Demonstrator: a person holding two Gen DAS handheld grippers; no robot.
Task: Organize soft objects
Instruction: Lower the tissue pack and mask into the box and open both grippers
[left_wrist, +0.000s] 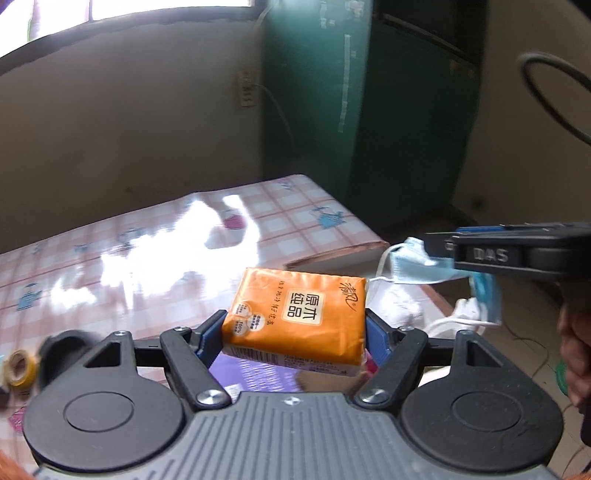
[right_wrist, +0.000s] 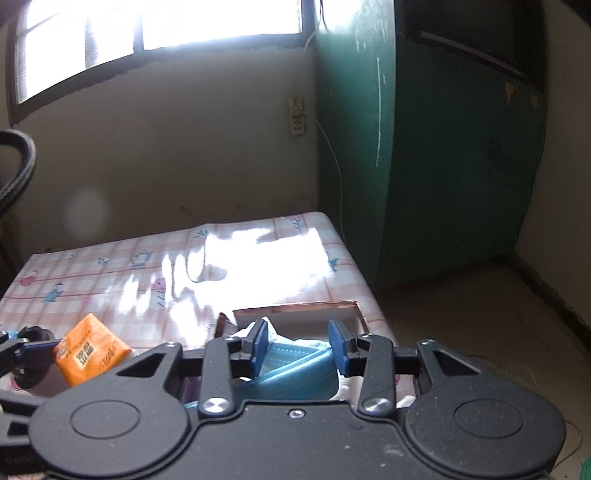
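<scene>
Left gripper (left_wrist: 294, 334), seen from its own wrist: blue pads closed against the two short sides of an orange tissue pack (left_wrist: 297, 317), pack held clear above the surface (left_wrist: 110, 251), printed face up. Same pack in the right wrist view (right_wrist: 90, 349), at the lower left, tilted, clamped at the tip of the left gripper (right_wrist: 55, 349).

Right gripper (right_wrist: 298, 345), seen from its own wrist: a light blue face mask (right_wrist: 295, 373) bunched between the blue pads and spilling back toward the gripper body; contact of the pads with the mask not clear from this view. In the left wrist view, right gripper (left_wrist: 436, 247) entering from the right edge, jaws nearly together and pinched on the same face mask (left_wrist: 410, 264), white ear loop and folded cloth hanging below and behind the jaws.

Surface: covered by a glossy pink checked cloth with small blue and pink motifs, strong window glare across its middle. Shallow open cardboard box (right_wrist: 303, 314) near the right edge of the surface, just ahead of the right gripper. Yellow tape roll (left_wrist: 20, 369) at the lower left, blurred. Green cabinet (right_wrist: 424, 147) in the corner behind the surface.
</scene>
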